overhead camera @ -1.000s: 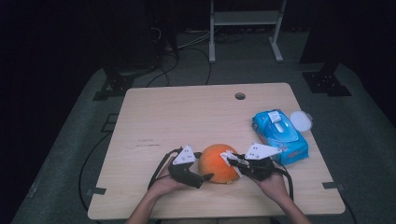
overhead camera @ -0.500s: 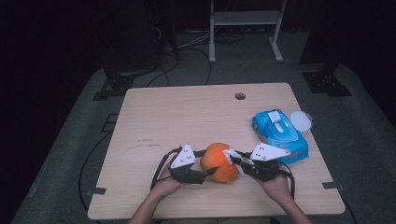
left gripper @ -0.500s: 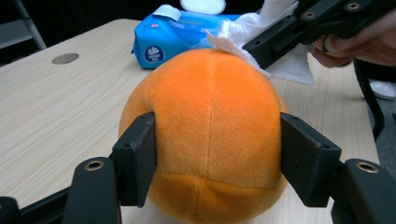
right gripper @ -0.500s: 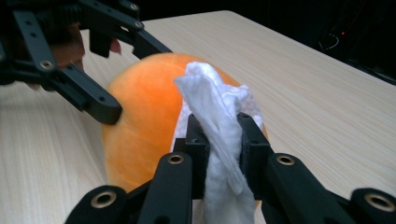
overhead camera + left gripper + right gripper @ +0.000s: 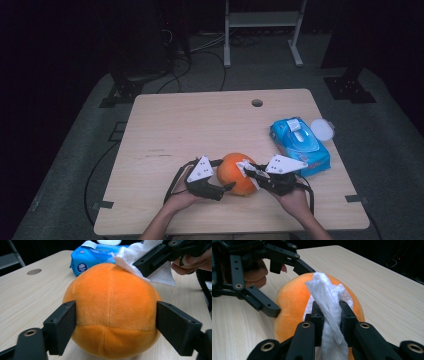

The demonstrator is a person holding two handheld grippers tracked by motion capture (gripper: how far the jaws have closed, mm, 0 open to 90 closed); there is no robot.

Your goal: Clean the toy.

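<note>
An orange plush ball (image 5: 235, 172) rests on the wooden table (image 5: 200, 120) near its front edge. My left gripper (image 5: 116, 322) reaches around it from the left, one jaw at each side. Its jaws have just been opening, and the ball (image 5: 112, 310) between them looks round and undented. My right gripper (image 5: 331, 317) is shut on a white wipe (image 5: 327, 297). It holds the wipe against the top of the ball (image 5: 292, 300) from the right. In the high view the wipe (image 5: 245, 166) lies on the ball's upper right.
A blue pack of wipes (image 5: 300, 142) lies at the right of the table with its white lid (image 5: 322, 129) flipped open. A small round hole (image 5: 257, 103) is near the far edge. Bare tabletop stretches left and behind the ball.
The left gripper's jaws stood tighter on the ball half a second ago and are wider now. The right gripper stays on the ball with the wipe.
</note>
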